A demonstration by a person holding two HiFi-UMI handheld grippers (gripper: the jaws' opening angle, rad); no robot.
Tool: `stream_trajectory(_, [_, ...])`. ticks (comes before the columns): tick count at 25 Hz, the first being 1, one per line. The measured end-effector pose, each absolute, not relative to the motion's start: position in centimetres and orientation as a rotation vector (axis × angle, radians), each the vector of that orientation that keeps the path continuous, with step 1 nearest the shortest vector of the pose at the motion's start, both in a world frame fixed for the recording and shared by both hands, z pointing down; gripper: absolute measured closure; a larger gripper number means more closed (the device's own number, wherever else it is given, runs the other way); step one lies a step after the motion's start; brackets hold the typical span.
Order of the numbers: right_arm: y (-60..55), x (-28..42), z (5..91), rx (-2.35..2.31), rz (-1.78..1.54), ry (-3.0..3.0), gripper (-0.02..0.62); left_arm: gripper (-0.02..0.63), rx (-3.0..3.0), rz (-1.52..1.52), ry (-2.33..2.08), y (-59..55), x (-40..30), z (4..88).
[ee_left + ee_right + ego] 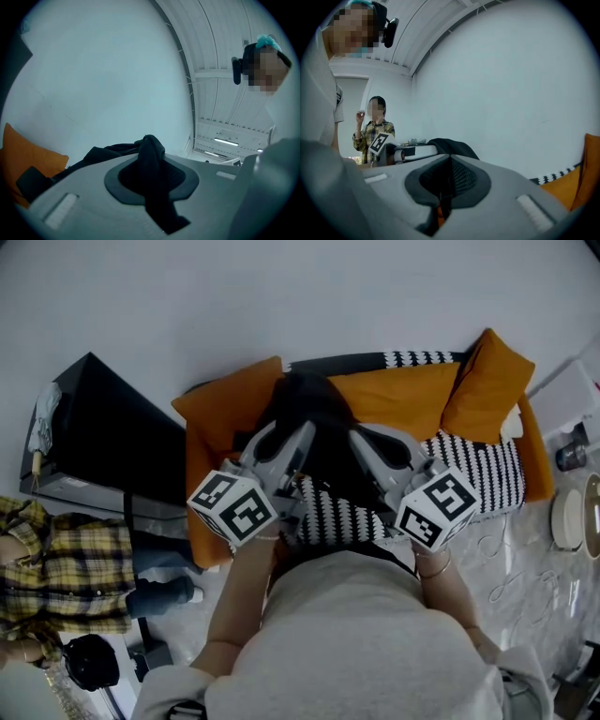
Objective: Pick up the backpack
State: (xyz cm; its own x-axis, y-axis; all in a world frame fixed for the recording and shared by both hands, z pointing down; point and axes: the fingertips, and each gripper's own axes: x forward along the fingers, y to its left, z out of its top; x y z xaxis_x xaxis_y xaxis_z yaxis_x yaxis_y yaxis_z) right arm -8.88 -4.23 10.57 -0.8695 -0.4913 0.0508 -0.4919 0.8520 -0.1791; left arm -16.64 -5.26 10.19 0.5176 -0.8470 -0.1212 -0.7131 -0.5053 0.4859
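Observation:
The black backpack (309,413) hangs between my two grippers above the orange sofa (220,404). My left gripper (281,440) is shut on a black strap (151,164) that runs up between its pads. The backpack's dark body (101,152) bulges just beyond the left gripper (152,174). My right gripper (380,448) holds the other side. In the right gripper view its jaws (449,180) stand together on dark mesh strap fabric. The backpack's top (452,146) shows past them. Both grippers point about level.
A black-and-white patterned throw (478,470) covers the sofa seat, with an orange cushion (487,385) at its right end. A black cabinet (103,437) stands at left, with a person in a plaid shirt (47,568) beside it. Dishes (567,517) and cables (502,563) lie on the floor at right.

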Motion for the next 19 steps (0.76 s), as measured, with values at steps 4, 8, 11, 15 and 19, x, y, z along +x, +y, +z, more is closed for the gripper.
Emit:
stream_trajectory(4, [-4.0, -8.7, 10.7, 0.803, 0.274, -3.009, 0.592, 0.534, 2.39, -0.48, -1.278, -5.1, -16.2, 10.4])
stream_trajectory(8, [-3.6, -8.7, 11.0, 0.774, 0.298, -3.016, 0.592, 0.534, 2.38, -0.479, -1.277, -4.7, -16.1, 10.4])
stream_trajectory(11, [-3.1, -9.0, 11.2, 0.715, 0.32, -3.028, 0.592, 0.534, 2.386, -0.504, -1.265, -4.5, -16.0, 10.2])
stream_trajectory(15, [-2.7, -9.3, 11.3, 0.703, 0.313, -3.032, 0.592, 0.534, 2.376, -0.5, -1.275, -3.9, -16.2, 10.3])
stream_trajectory(19, [-2.3, -9.1, 11.5, 0.716, 0.328, -3.033, 0.592, 0.534, 2.361, -0.483, -1.29, -3.2, -16.2, 10.6])
